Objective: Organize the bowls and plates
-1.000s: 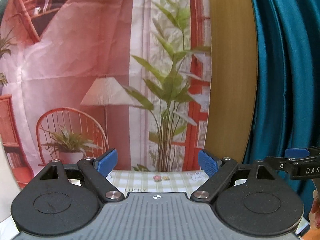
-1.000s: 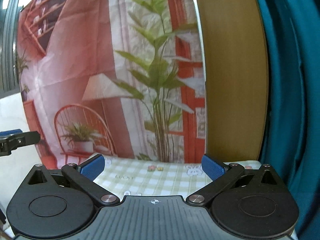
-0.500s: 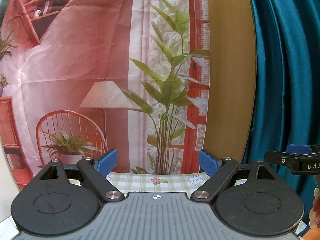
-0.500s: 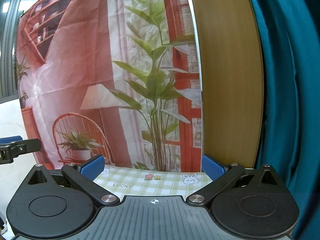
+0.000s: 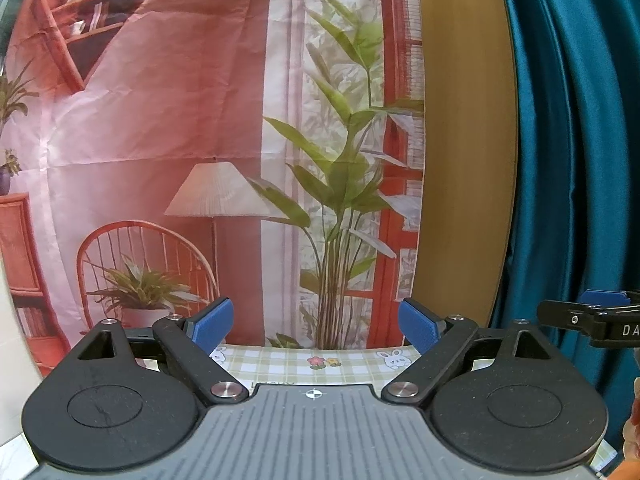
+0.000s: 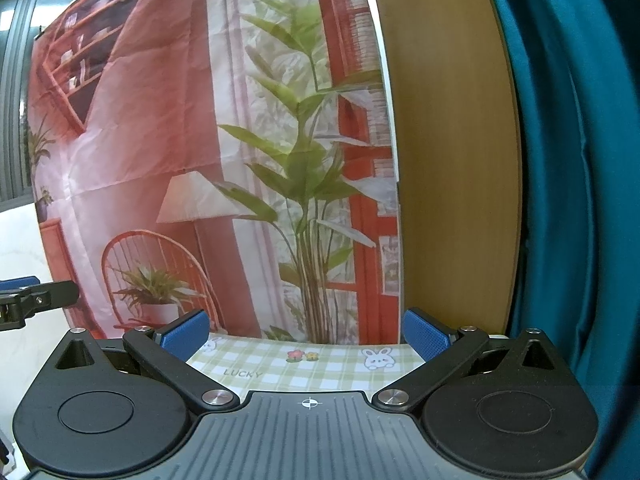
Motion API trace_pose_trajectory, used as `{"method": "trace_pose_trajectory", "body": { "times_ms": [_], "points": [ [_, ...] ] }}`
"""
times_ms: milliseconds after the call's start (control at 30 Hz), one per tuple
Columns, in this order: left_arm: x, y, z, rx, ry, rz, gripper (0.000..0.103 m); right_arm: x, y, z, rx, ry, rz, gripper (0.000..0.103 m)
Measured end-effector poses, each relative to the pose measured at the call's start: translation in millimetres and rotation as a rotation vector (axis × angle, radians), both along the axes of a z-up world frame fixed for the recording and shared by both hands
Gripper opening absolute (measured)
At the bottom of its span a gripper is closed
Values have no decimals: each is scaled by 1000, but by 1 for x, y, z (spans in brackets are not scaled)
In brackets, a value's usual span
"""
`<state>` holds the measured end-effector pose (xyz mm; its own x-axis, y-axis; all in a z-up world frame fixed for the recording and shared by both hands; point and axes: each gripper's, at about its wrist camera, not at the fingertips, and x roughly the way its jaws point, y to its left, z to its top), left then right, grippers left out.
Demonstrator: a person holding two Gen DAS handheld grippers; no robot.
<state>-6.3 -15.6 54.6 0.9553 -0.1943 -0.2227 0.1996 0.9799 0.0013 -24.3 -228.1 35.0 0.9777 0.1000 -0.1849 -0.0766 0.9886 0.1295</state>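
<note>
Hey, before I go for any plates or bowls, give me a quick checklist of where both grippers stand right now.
1. Left gripper open: ok, nothing between its blue pads.
2. Right gripper open: ok, nothing held.
3. Plates or bowls in view: not ok, neither camera shows any.
4. Grippers apart from each other: ok, side by side without touching.
5. Checked tablecloth below: ok, only its far strip shows.
6. Aim: not ok, both cameras face the printed backdrop.

Tablecloth (image 6: 304, 364) low centre of frame, printed backdrop (image 6: 192, 152) upright behind it filling left and centre, wood panel (image 6: 452, 152) right of backdrop, curtain (image 6: 576, 160) at far right edge
</note>
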Motion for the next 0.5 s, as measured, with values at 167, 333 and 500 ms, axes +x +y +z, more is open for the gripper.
{"method": "trace_pose_trajectory", "body": {
  "times_ms": [167,333,500],
  "points": [
    [-1,1,0,-2,-4,2,91,-2,-1,0,2,-5,-1,103],
    [-1,2,1,-2,-6,8,91,-2,-1,0,3,-5,-1,103],
    [-1,2,2,-3,-7,12,91,-2,-2,1,5,-8,-3,103]
  ]
}}
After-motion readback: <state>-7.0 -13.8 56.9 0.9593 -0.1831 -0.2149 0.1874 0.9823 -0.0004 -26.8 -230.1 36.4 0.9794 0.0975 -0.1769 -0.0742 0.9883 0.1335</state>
